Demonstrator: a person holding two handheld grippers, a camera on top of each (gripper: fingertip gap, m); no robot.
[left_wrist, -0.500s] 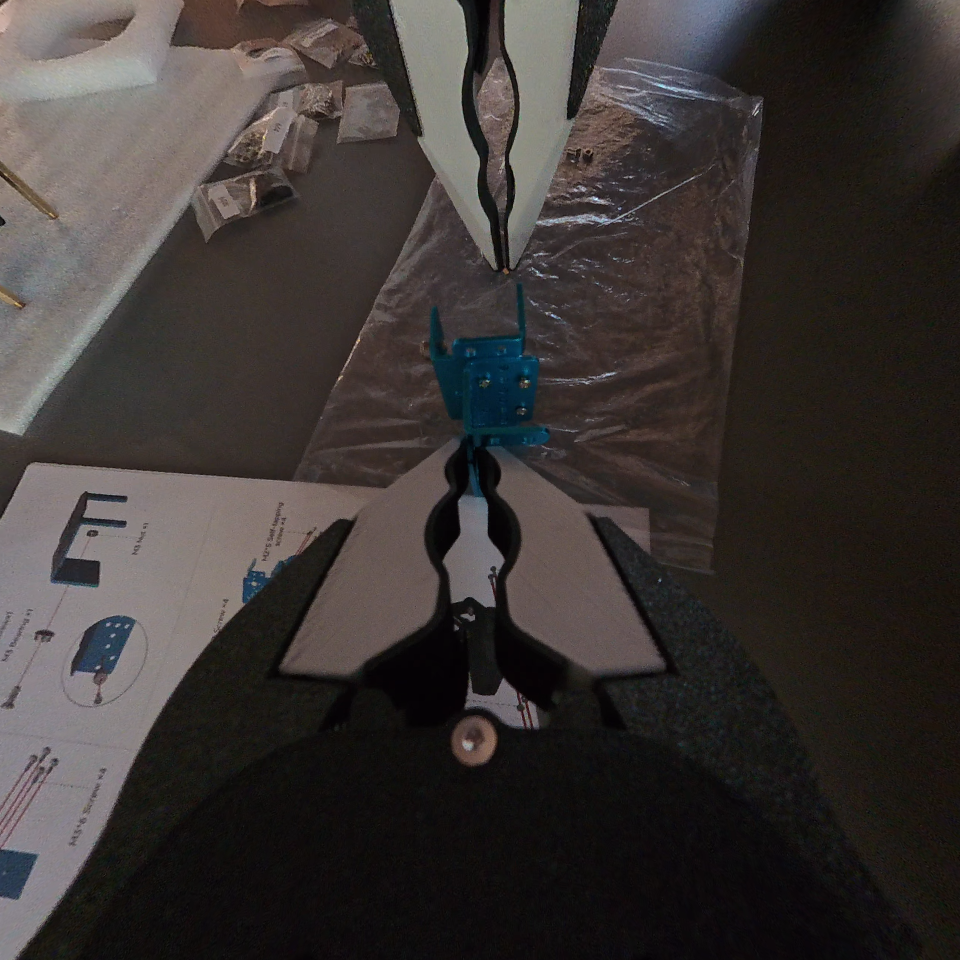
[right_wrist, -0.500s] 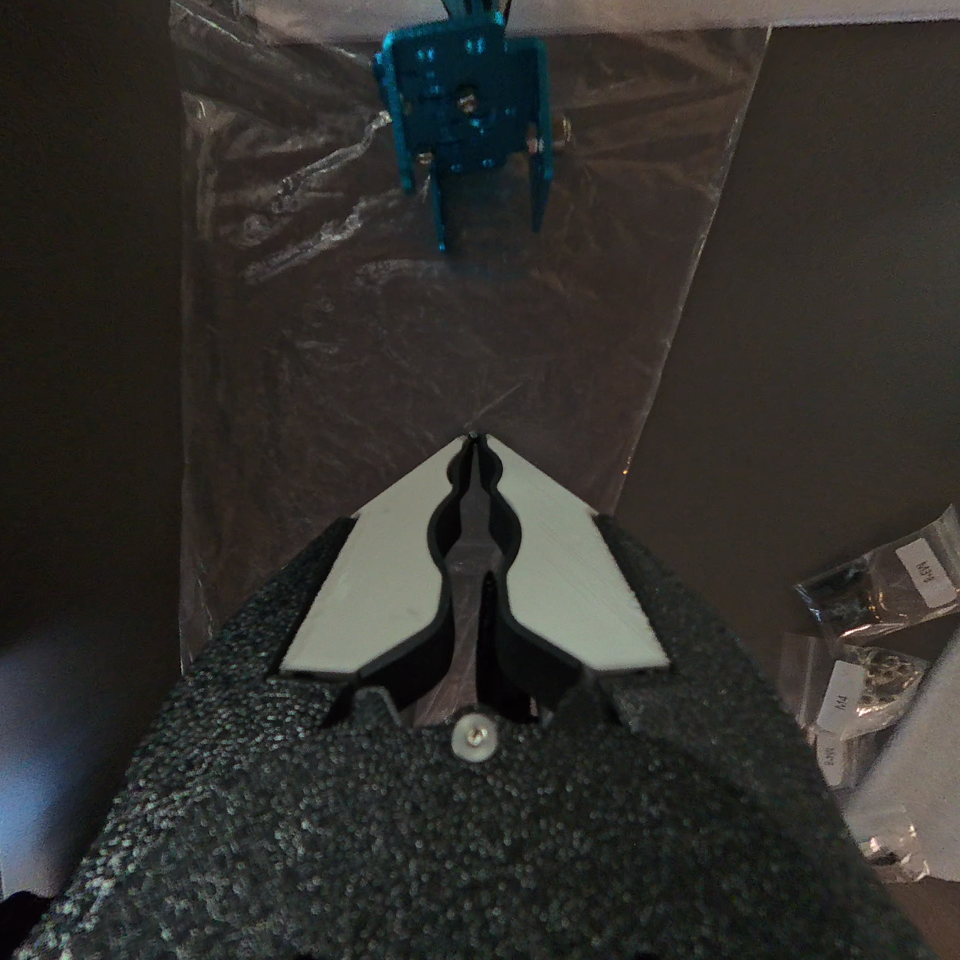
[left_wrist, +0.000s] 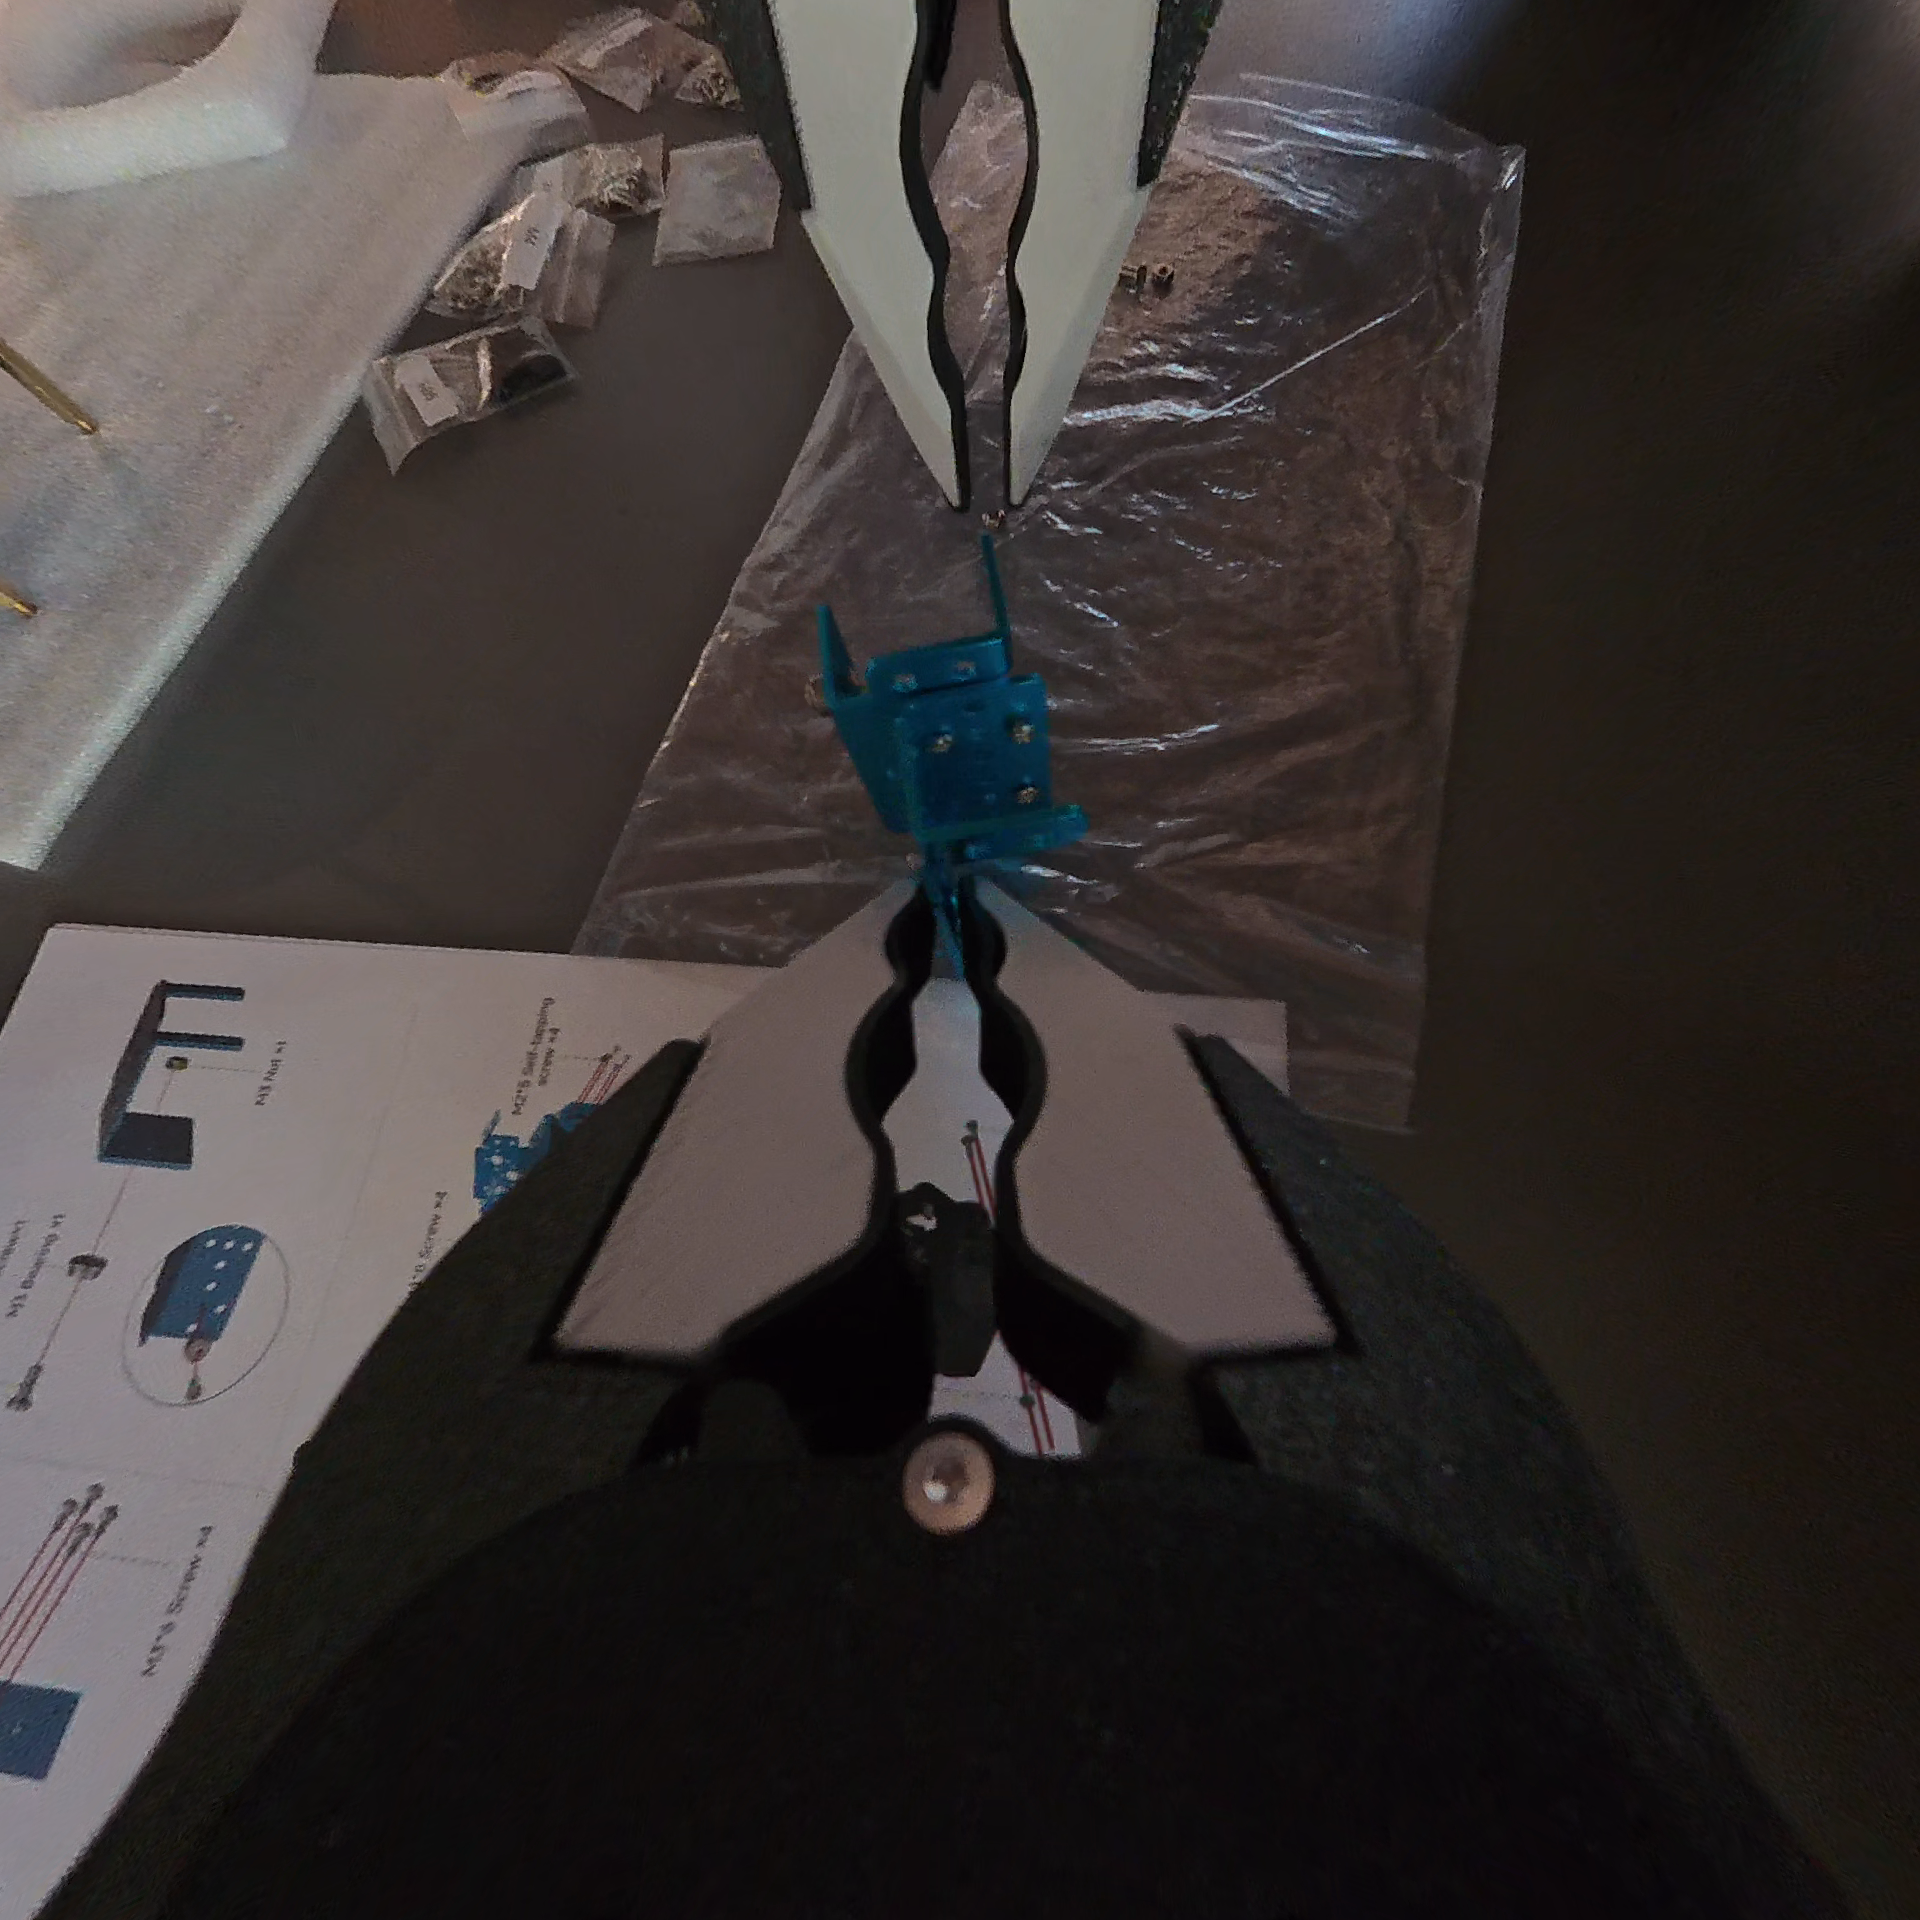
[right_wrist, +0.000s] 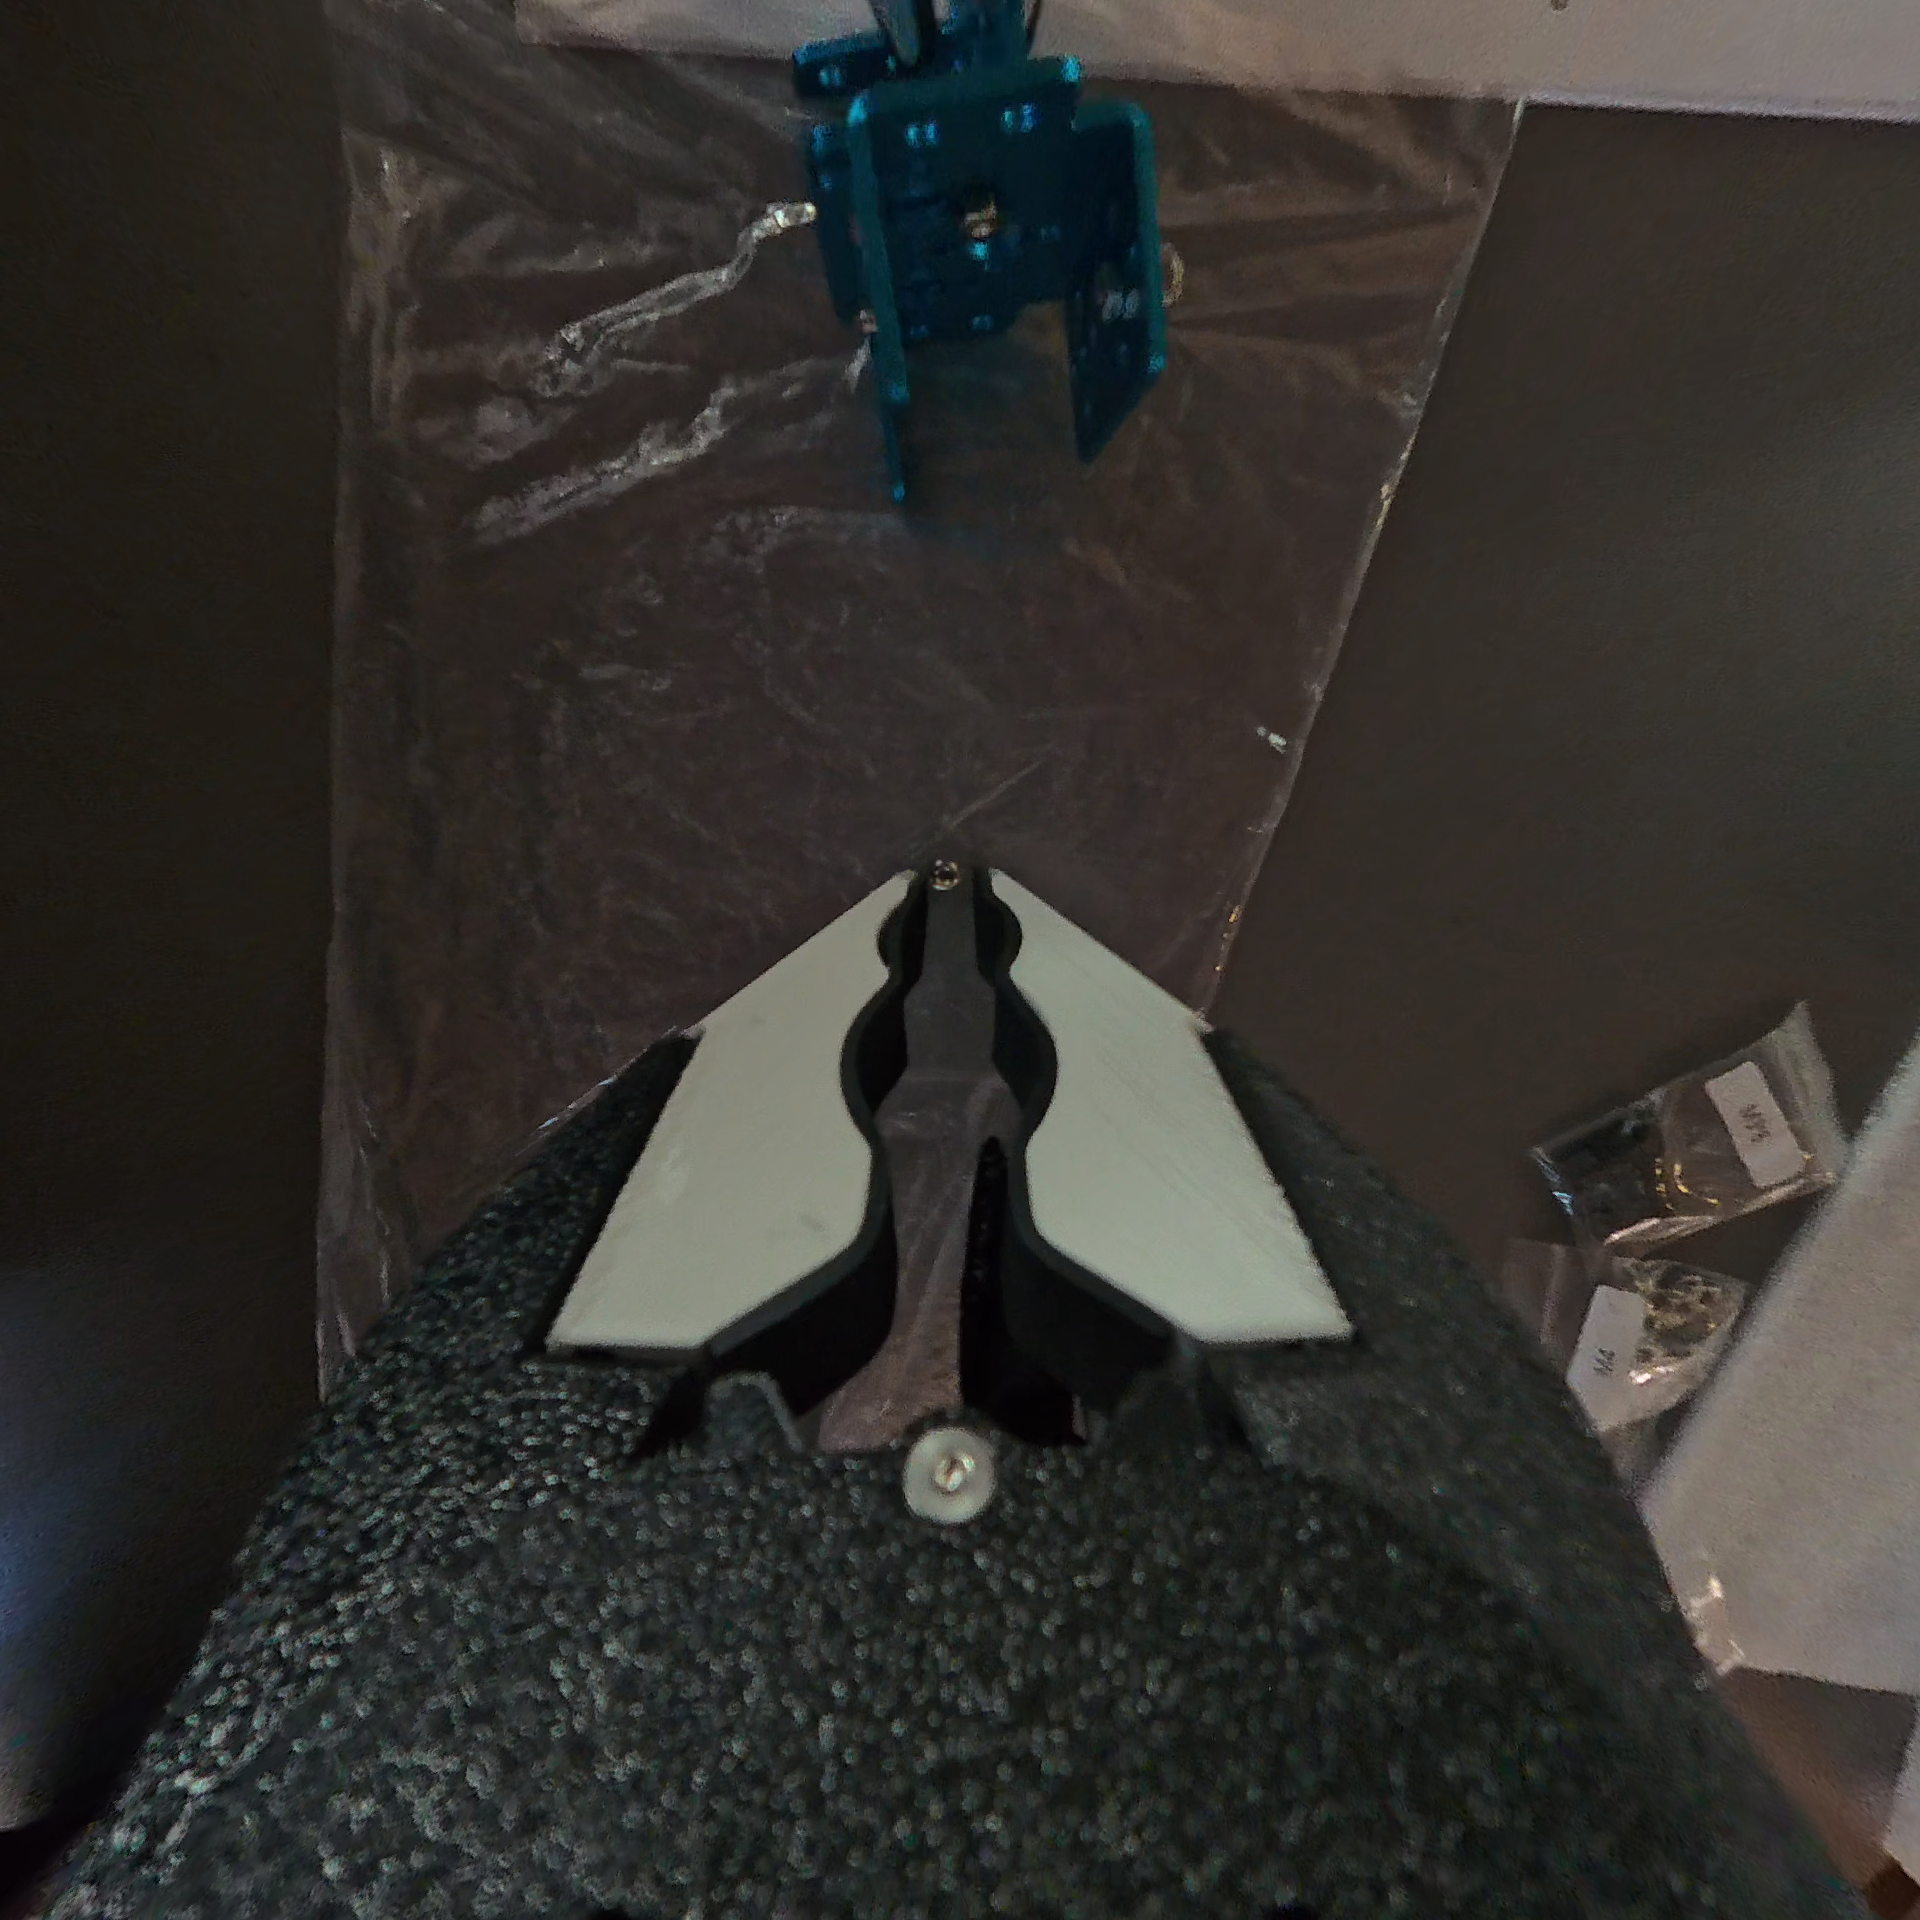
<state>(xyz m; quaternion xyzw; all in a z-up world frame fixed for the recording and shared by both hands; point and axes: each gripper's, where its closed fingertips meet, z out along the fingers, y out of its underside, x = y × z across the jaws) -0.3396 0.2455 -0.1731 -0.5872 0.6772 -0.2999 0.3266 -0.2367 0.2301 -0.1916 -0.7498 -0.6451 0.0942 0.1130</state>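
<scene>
My left gripper (left_wrist: 951, 896) is shut on the lower tab of a blue metal bracket assembly (left_wrist: 951, 748) and holds it upright above a clear plastic bag (left_wrist: 1247, 644). My right gripper (right_wrist: 948, 873) points at it from the far side; it also shows in the left wrist view (left_wrist: 985, 507). Its jaws are nearly closed, with a small screw (right_wrist: 943, 876) between the tips, a short way from the bracket's upright arms. The bracket hangs at the top of the right wrist view (right_wrist: 982, 260).
An instruction sheet (left_wrist: 260, 1143) lies under my left gripper. Small bags of hardware (left_wrist: 499, 364) and white foam (left_wrist: 156, 436) sit at the back left; more bags (right_wrist: 1683, 1164) show at the right. A loose small part (left_wrist: 1148, 275) lies on the plastic bag (right_wrist: 675, 675). Spacing between my two grippers at the tips: around 11 centimeters.
My right gripper's tips have parted slightly and the small screw now shows between them. The blue bracket sits a little closer to the right gripper and is tilted slightly.
</scene>
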